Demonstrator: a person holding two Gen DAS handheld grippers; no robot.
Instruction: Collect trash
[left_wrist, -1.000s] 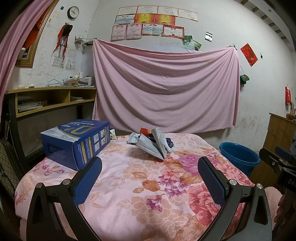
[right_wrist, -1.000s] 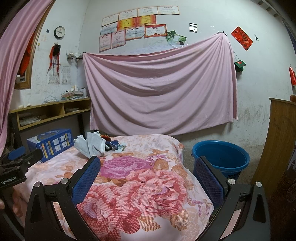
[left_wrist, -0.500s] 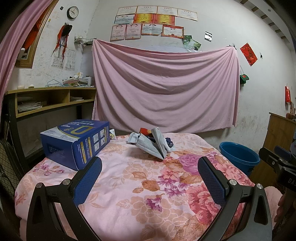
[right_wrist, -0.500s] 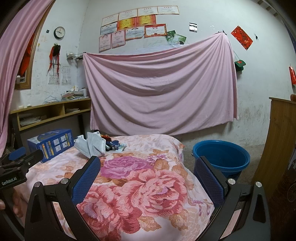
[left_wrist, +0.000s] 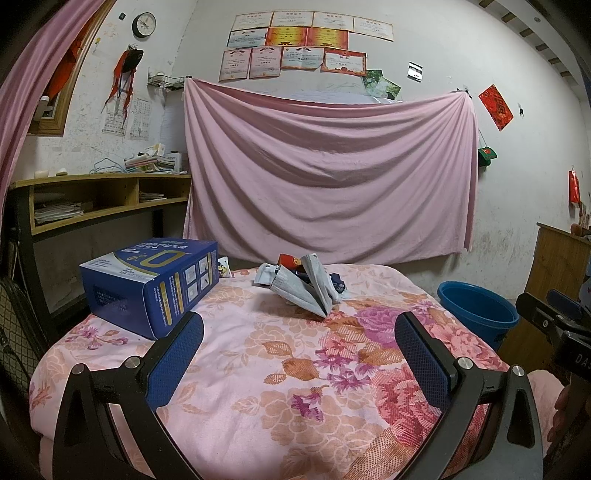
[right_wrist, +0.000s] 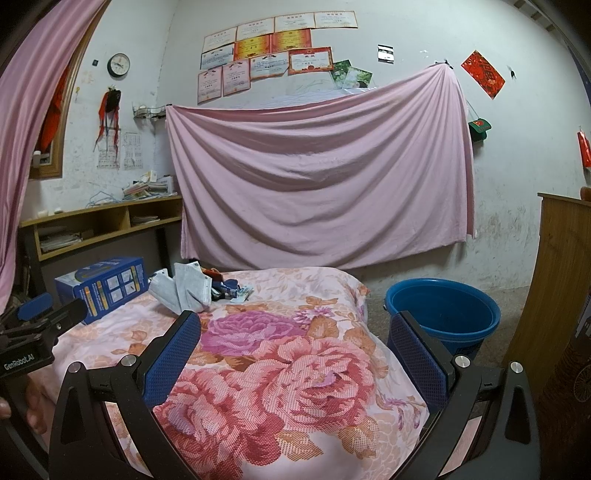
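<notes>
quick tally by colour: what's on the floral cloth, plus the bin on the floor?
Blue: 2, the box on the cloth and the bucket on the floor.
Grey-white: 1, the crumpled paper.
Red: 1, a small packet behind the paper.
Dark blue scraps: bunched together, cannot count; taken as 1.
Total: 5, at least.

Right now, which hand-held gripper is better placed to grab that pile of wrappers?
Probably the left hand-held gripper: it is open, and the wrapper pile lies straight ahead. The right hand-held gripper sees it off-centre.
</notes>
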